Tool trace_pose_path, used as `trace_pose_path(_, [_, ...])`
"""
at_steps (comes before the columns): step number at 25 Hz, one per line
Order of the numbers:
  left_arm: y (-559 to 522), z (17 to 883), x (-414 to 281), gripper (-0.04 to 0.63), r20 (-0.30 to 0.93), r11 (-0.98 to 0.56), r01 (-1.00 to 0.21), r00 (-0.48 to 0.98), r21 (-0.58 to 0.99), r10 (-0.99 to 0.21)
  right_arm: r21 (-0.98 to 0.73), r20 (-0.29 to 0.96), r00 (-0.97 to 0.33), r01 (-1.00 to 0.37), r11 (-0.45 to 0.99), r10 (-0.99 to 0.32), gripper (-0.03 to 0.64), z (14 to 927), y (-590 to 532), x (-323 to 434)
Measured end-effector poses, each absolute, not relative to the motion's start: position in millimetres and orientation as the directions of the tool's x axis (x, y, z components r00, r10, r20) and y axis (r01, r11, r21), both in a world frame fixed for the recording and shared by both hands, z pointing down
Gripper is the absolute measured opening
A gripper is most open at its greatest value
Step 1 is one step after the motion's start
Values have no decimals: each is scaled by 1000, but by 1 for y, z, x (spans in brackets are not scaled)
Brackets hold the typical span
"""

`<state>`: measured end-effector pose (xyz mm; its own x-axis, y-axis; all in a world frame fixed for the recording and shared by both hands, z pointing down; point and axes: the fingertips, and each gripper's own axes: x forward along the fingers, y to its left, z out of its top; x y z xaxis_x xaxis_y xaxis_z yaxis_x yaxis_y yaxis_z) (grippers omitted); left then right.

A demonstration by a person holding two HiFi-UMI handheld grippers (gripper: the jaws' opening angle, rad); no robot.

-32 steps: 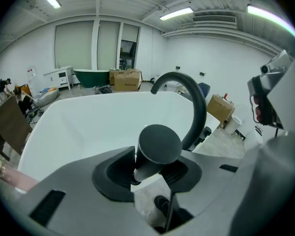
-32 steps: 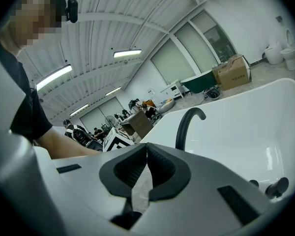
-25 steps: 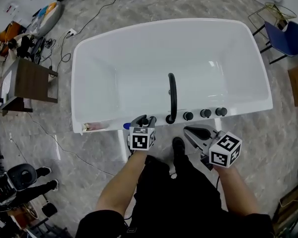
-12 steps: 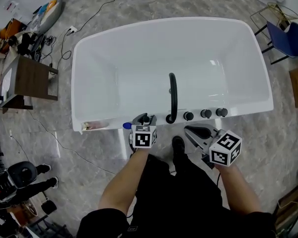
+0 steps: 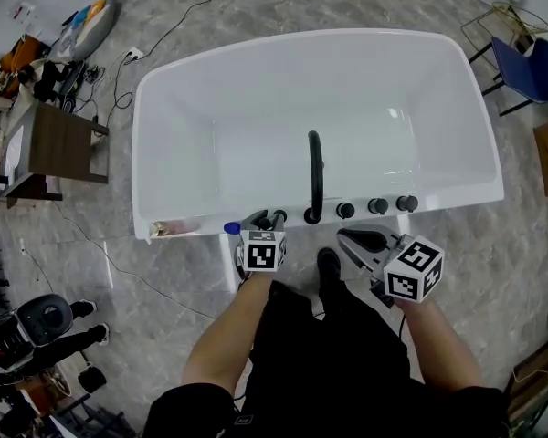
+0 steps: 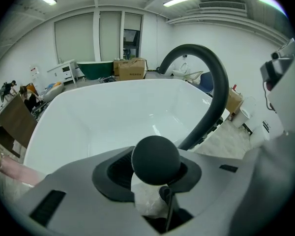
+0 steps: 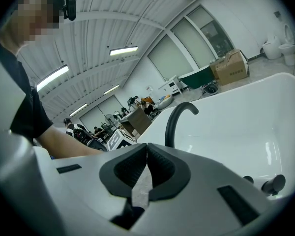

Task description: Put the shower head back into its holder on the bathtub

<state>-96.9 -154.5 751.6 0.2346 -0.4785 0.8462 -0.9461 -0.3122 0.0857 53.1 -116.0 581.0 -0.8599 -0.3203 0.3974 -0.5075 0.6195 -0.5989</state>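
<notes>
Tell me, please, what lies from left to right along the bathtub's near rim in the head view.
pink item → blue item → left gripper, with the shower head between its jaws → black spout → three black knobs
</notes>
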Motion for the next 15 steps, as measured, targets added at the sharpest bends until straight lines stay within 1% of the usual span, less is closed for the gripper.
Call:
trace_pose_path(7, [-149,764,-100,149,860,-287,-951,239,114,-450,-603,403,-853,-519,606,-331,20,582,-113,62])
trace_pose_path(15, [-149,769,-96,149,869,-292,-949,243,121,-431,-612,400,-855,-517,599,-330,20,583,-113,67])
